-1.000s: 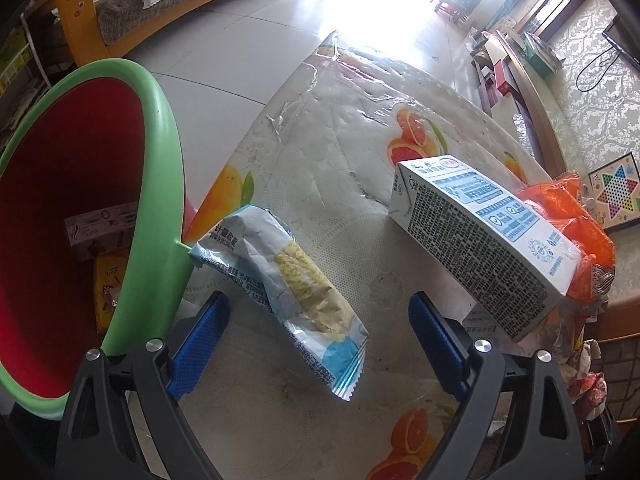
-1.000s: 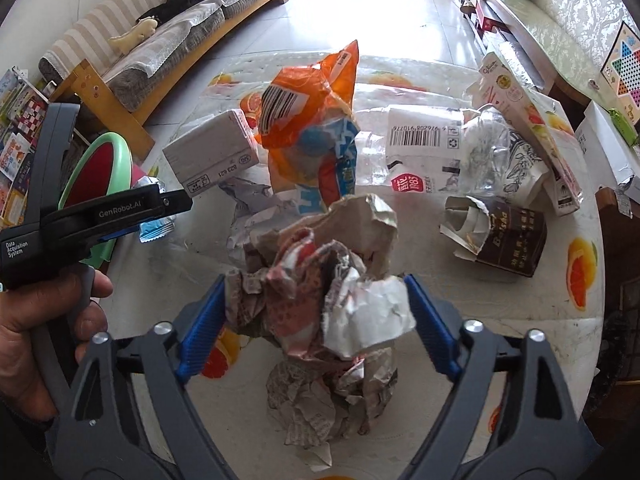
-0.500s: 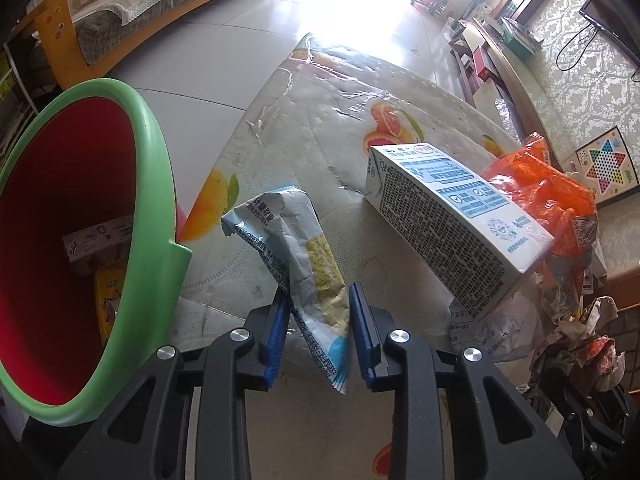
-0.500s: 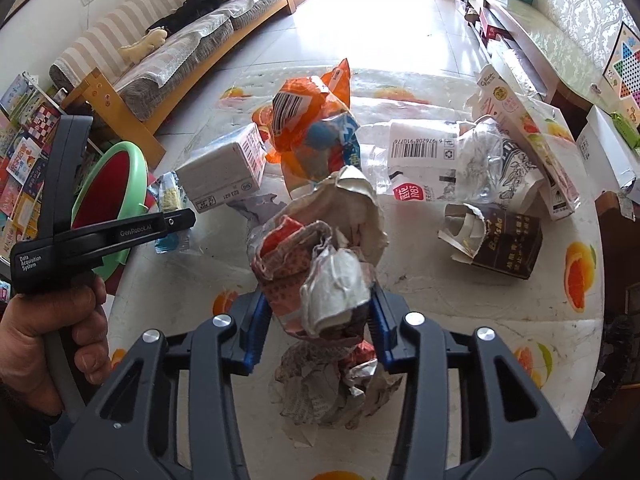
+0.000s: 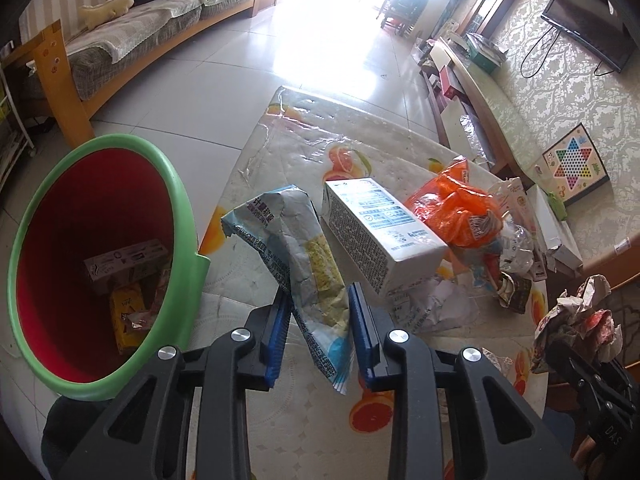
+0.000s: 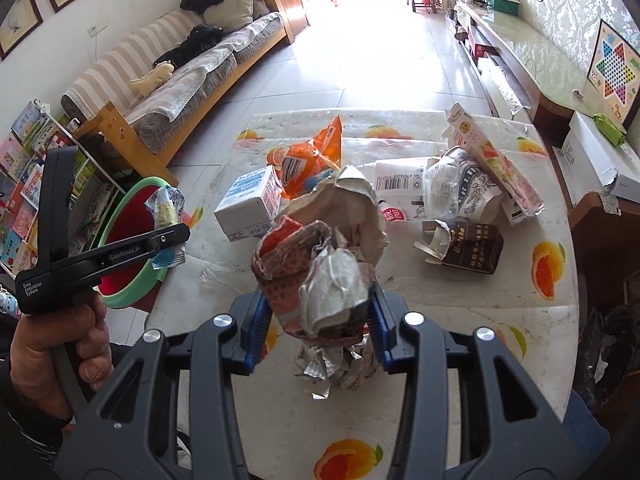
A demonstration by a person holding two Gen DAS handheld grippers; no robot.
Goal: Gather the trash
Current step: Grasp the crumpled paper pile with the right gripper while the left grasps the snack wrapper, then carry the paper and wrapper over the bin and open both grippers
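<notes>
bin [image 5: 176, 216] green rim, red inside; tablecloth [image 5: 304, 148] white, orange-fruit print; bag [image 5: 452, 204] orange.

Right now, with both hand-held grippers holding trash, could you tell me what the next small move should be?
Probably swing the left hand-held gripper sideways over the green bin beside the table: it is clamped on the snack wrapper, already lifted, and the bin's open mouth is closest to it.
</notes>
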